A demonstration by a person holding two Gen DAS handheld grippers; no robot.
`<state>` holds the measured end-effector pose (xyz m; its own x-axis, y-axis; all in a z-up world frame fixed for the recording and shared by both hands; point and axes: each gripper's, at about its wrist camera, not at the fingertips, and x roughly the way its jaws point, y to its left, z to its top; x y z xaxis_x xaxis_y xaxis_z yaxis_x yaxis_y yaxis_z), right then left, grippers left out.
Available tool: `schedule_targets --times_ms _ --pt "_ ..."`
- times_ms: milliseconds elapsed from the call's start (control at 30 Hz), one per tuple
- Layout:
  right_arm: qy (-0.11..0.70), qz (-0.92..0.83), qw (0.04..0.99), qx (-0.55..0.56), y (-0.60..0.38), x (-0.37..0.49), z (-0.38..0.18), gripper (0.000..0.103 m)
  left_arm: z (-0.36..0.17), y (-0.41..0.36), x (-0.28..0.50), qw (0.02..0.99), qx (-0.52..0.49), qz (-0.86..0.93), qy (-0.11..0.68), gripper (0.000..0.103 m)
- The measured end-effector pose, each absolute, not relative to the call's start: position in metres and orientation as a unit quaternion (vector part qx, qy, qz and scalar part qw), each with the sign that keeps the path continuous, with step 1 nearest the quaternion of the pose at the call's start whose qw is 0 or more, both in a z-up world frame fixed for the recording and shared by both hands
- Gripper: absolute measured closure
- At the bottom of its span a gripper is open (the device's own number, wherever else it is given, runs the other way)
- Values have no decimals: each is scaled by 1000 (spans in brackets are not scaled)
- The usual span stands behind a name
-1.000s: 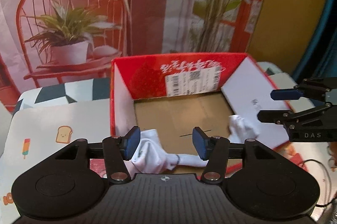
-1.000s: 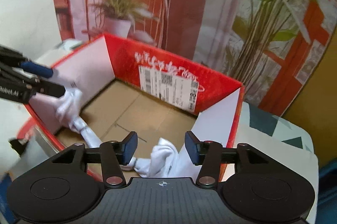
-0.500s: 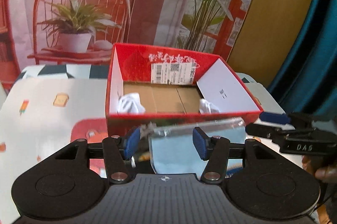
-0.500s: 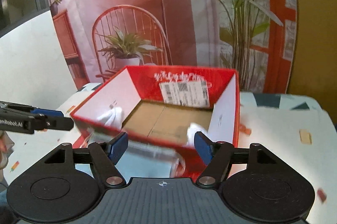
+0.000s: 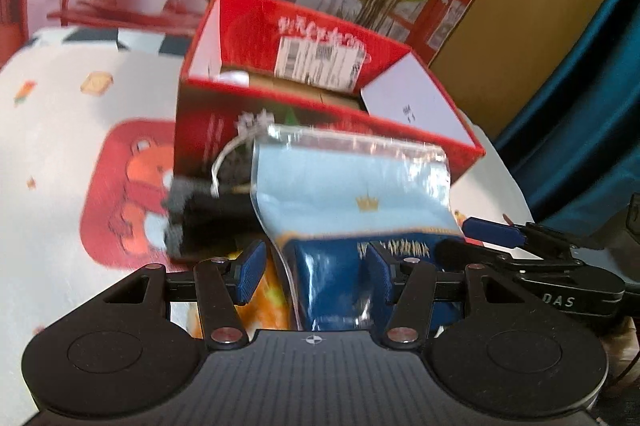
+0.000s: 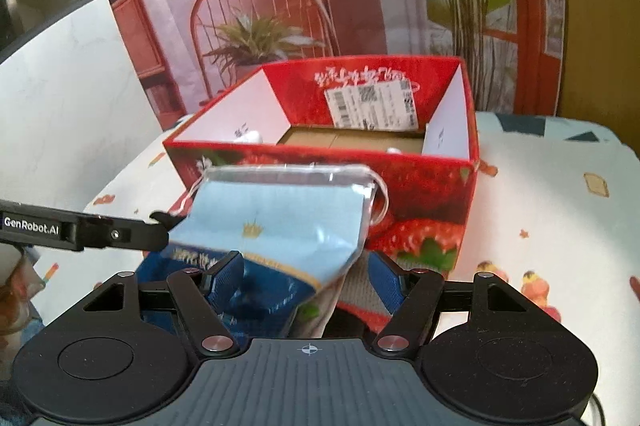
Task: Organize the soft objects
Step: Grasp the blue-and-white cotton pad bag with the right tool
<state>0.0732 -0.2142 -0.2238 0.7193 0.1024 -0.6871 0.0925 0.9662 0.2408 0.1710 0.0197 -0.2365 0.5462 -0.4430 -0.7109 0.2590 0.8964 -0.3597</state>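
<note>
A light blue and dark blue plastic packet (image 5: pixel 352 194) with a gold crown stands in front of the red strawberry box (image 5: pixel 392 142); it also shows in the right wrist view (image 6: pixel 276 222). My left gripper (image 5: pixel 314 268) is open, its fingers either side of the packet's lower part. My right gripper (image 6: pixel 306 278) is open, also astride the packet's lower end. A dark grey and black soft item (image 5: pixel 208 222) lies left of the packet. White socks (image 6: pixel 248 136) lie inside the box (image 6: pixel 424 186).
The table carries a white cartoon-print cloth (image 5: pixel 60 154). A printed backdrop with a chair and plants (image 6: pixel 280 6) stands behind the box. A teal curtain (image 5: pixel 592 86) hangs at the right.
Both grippers have pulled back out of the box and dropped low in front of it. The blue packet now sits between the fingers of each.
</note>
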Motion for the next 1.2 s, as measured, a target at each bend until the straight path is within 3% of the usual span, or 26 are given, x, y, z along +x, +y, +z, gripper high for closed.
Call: schedule_targets --times_ms 200,333,400,867,1200 --pt "386 11 912 139 -214 68 -236 43 -249 18 169 865 -113 -205 444 46" --pt "385 23 913 135 -212 68 -237 56 -250 18 169 864 -115 -209 443 47" --pt "385 31 913 132 -211 69 -237 62 -250 18 169 864 -114 -212 443 55" --pt "395 42 903 162 -211 72 -246 64 -264 17 172 854 -126 -212 458 57" --pt "402 49 901 155 -204 74 -246 74 -270 17 171 852 -131 -214 460 57"
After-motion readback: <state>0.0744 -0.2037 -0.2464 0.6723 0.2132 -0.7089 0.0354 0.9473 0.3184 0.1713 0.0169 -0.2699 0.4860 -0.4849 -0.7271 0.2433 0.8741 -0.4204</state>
